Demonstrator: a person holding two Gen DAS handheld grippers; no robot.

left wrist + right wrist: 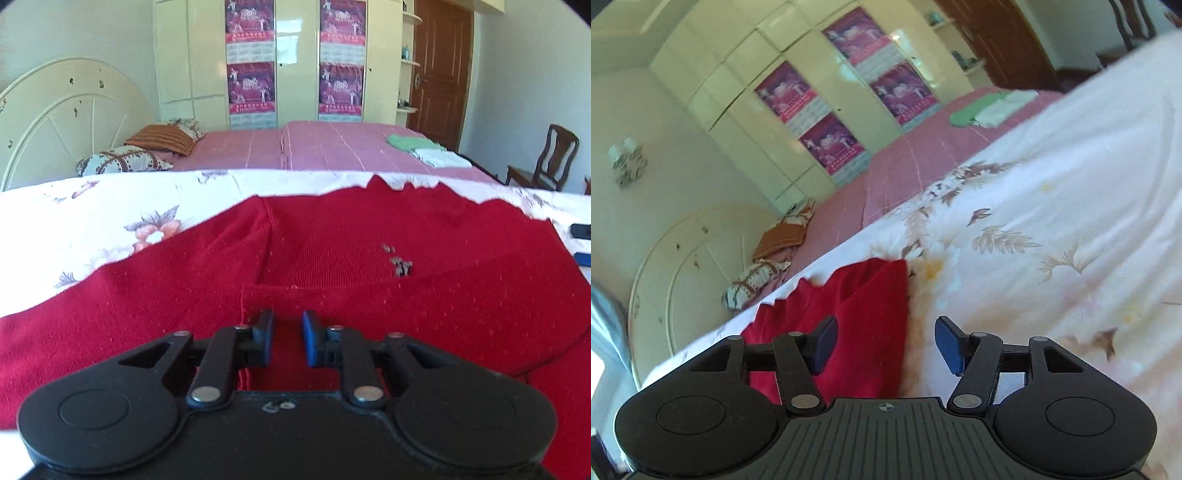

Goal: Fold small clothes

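A red knit sweater [332,258] lies spread on a white floral sheet [110,206], with a small hole near its middle. My left gripper [288,338] sits low over the near part of the sweater, its jaws narrowed around a strip of red fabric. In the right wrist view my right gripper [886,343] is open and empty, tilted. It hovers over the right edge of the sweater [864,306], where it meets the floral sheet [1034,221].
Two dark objects [581,230] lie on the sheet at the sweater's right. Behind is a pink bed [314,147] with pillows [162,140] and folded green and white clothes [428,149]. A wardrobe, a door and a wooden chair [546,162] stand beyond.
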